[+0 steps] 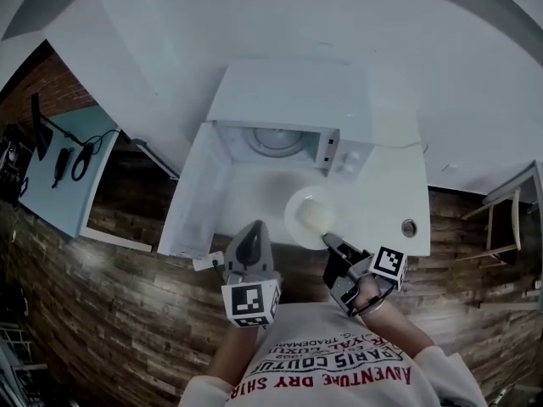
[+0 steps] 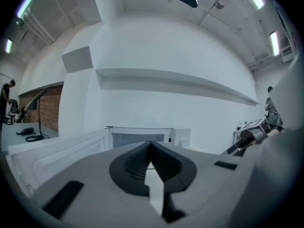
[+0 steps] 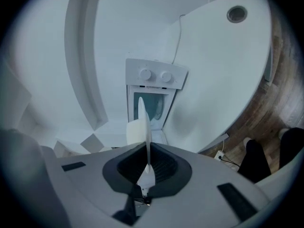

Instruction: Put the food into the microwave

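**Head view.** We took the white microwave [image 1: 288, 134] on the white table [image 1: 399, 185] as our landmark. Its door [image 1: 191, 193] stood swung open to the left of the cavity, and the turntable [image 1: 276, 140] showed inside. Just in front of the opening, outside the cavity, we found the white plate [image 1: 293, 206] carrying the food [image 1: 312, 219], a pale rounded piece. The right gripper [image 1: 329, 241] gripped the plate's rim on the side away from the microwave. The left gripper [image 1: 249, 244] hovered in front of the open door, beside the plate but apart from it.

**Right gripper view.** We saw the plate edge-on, pinched tight between the jaws, with the microwave's two knobs [image 3: 156, 75] beyond.

**Left gripper view.** We saw the jaws closed together with nothing between them, pointing toward the microwave.
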Demonstrator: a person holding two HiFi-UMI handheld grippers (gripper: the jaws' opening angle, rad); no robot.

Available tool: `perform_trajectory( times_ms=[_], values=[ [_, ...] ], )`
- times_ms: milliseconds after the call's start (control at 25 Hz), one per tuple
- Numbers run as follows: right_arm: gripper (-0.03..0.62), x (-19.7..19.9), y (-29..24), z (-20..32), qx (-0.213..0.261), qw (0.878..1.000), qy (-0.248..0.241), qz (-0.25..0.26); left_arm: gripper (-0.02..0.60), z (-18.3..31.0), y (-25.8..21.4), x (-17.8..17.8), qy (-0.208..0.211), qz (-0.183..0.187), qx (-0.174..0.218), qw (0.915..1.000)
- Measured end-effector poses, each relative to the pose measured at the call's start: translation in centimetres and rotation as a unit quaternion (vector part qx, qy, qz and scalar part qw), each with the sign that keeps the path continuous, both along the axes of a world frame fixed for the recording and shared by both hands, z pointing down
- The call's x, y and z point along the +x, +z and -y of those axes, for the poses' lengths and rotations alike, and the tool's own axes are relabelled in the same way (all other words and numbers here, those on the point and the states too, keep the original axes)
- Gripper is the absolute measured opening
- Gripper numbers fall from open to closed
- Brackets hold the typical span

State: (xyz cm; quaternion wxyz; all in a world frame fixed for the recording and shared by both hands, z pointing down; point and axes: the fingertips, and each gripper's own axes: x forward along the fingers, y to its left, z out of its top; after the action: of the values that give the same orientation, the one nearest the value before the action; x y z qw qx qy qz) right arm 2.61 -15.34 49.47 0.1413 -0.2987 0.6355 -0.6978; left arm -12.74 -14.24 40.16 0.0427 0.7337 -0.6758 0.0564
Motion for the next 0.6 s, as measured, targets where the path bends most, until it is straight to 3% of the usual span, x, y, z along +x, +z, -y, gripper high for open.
perform_trajectory(
  times_ms=[320, 600],
  values=[
    [0.021, -6.3, -0.3, 5.0, -0.011, 0.997, 0.074, 0.001, 0.006, 7.7, -0.6, -5.5, 0.082, -0.002, -0.002, 0.9967],
    [0.021, -10.1, 0.4, 7.3, -0.026, 0.993, 0.114, -0.003, 0.006, 10.2, 1.3, -7.5, 0.137, -0.007, -0.025, 0.9903]
  ],
)
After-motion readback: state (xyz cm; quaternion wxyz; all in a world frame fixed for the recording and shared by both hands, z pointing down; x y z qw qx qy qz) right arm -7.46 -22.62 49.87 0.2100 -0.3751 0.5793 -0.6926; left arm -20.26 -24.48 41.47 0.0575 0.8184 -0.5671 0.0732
